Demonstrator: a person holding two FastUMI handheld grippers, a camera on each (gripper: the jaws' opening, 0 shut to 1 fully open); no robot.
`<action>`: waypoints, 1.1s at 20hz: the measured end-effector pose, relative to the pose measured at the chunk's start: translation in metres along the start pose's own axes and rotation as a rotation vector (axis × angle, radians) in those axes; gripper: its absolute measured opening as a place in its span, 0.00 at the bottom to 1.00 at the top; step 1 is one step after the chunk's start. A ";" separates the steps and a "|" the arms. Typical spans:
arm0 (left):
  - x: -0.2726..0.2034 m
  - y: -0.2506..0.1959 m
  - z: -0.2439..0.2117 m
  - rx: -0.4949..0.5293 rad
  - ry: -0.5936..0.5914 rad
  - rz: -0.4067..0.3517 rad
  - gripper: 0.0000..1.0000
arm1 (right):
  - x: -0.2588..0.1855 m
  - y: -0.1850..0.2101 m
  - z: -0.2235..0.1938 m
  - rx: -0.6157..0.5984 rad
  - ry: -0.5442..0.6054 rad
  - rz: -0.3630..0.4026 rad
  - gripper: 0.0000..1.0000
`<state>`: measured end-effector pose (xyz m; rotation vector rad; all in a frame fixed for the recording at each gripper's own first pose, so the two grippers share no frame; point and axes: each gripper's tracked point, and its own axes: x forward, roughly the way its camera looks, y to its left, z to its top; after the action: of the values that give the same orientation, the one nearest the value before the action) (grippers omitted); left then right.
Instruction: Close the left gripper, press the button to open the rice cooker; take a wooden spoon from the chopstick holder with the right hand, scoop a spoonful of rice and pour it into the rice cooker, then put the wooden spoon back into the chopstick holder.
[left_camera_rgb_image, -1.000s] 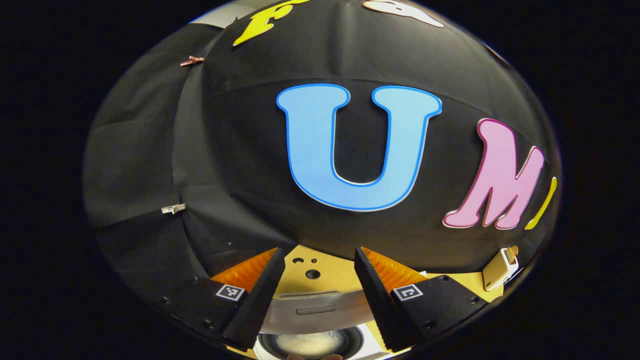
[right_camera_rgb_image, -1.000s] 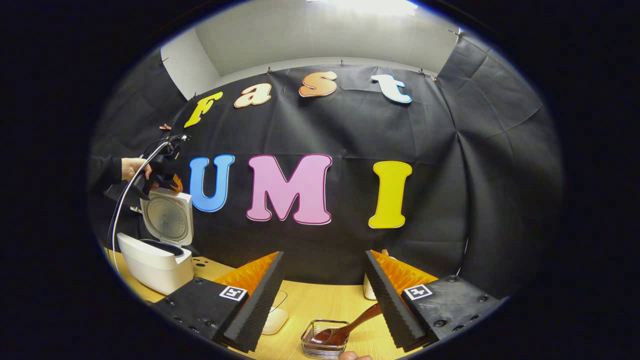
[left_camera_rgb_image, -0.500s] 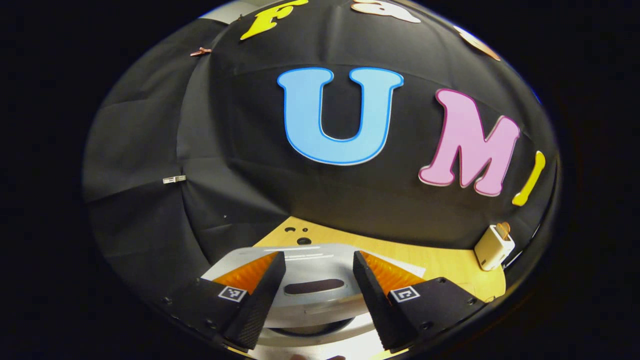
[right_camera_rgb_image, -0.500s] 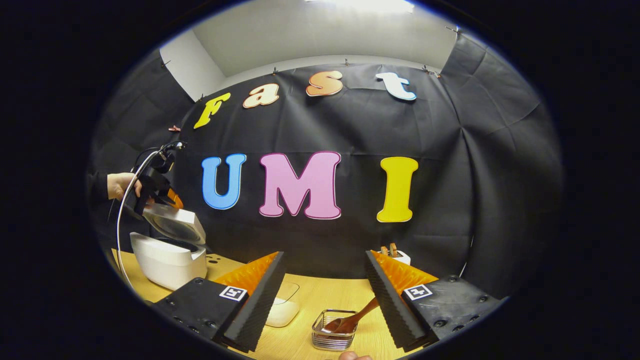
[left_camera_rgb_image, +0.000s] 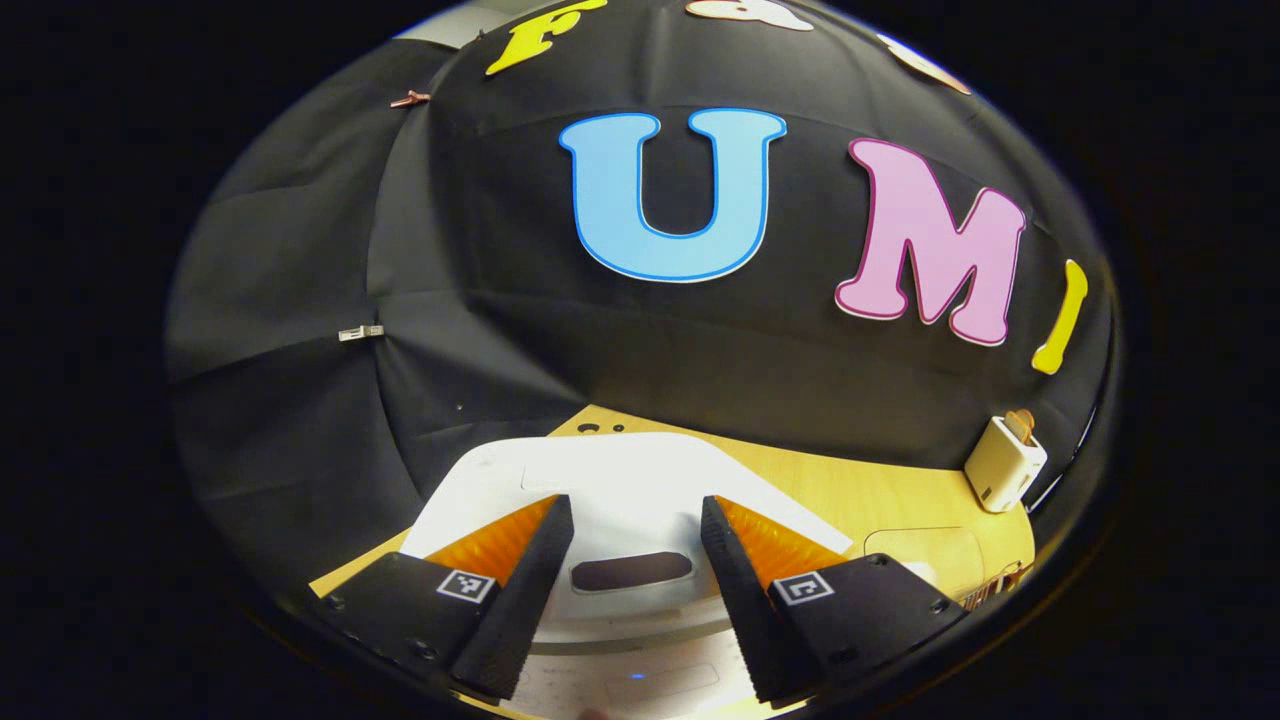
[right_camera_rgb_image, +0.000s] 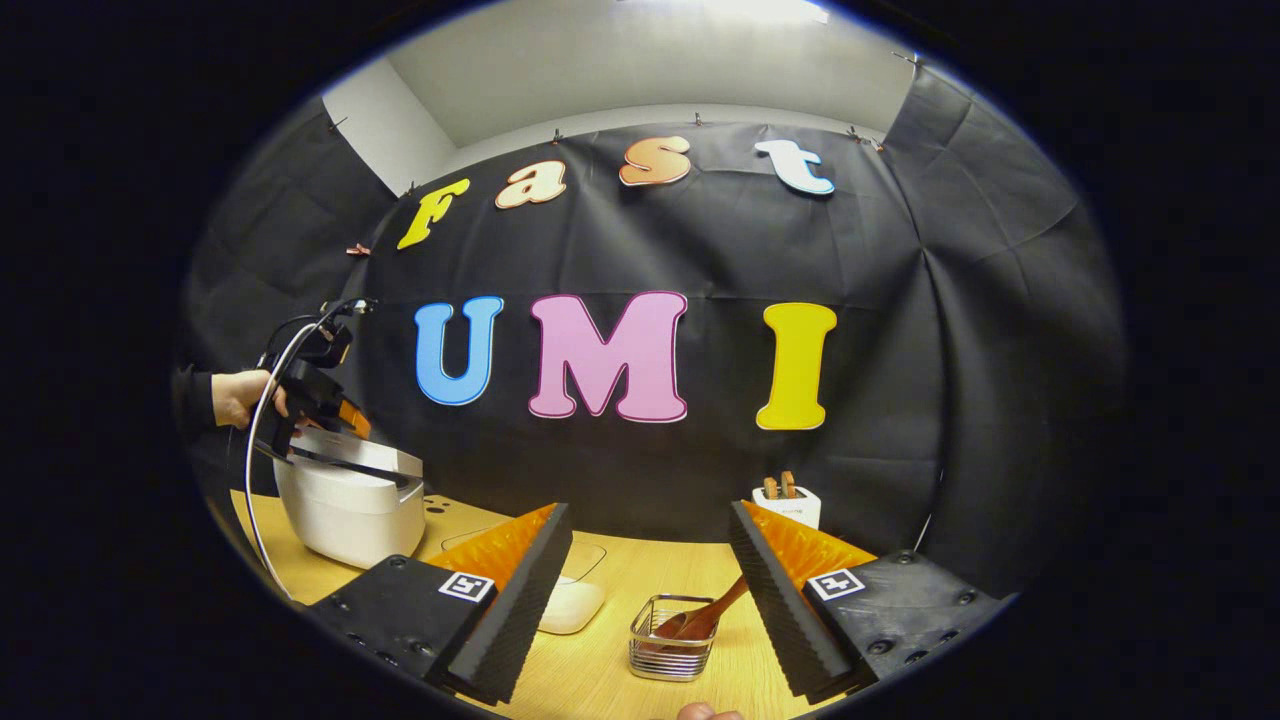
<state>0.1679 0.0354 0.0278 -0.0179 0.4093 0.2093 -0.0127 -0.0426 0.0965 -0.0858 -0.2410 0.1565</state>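
The white rice cooker (right_camera_rgb_image: 350, 505) stands at the table's left end, its lid (left_camera_rgb_image: 640, 480) lowered almost flat, with a thin dark gap still showing under it. My left gripper (left_camera_rgb_image: 632, 505) is open and sits over the lid top, fingers either side of a dark oval recess (left_camera_rgb_image: 630, 572). In the right gripper view that same left gripper (right_camera_rgb_image: 310, 395) is held by a hand (right_camera_rgb_image: 235, 395) above the cooker. My right gripper (right_camera_rgb_image: 650, 510) hangs open above the table, holding nothing. Below it a wire holder (right_camera_rgb_image: 670, 655) has the wooden spoon (right_camera_rgb_image: 700, 620) leaning in it.
A white lidded dish (right_camera_rgb_image: 572, 605) lies on the wooden table (right_camera_rgb_image: 620, 690) left of the wire holder. A small white box with wooden pieces sticking up (right_camera_rgb_image: 787, 503) stands near the back wall. A cable (right_camera_rgb_image: 255, 450) loops down from the left gripper.
The cooker's lid has swung from upright to almost shut, with the left gripper following it down. The right gripper has drifted slightly and stayed open.
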 end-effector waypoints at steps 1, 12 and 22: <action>0.001 0.000 -0.008 0.010 0.011 0.012 0.86 | -0.001 0.001 -0.003 0.007 0.004 0.002 0.98; 0.007 -0.001 -0.039 0.001 0.001 0.062 0.85 | -0.008 -0.002 -0.035 0.087 0.060 0.008 0.98; 0.008 -0.003 -0.029 -0.045 -0.088 0.062 0.82 | -0.008 -0.011 -0.031 0.057 0.052 -0.020 0.98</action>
<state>0.1636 0.0326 -0.0021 -0.0402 0.3172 0.2800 -0.0110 -0.0563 0.0655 -0.0305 -0.1854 0.1405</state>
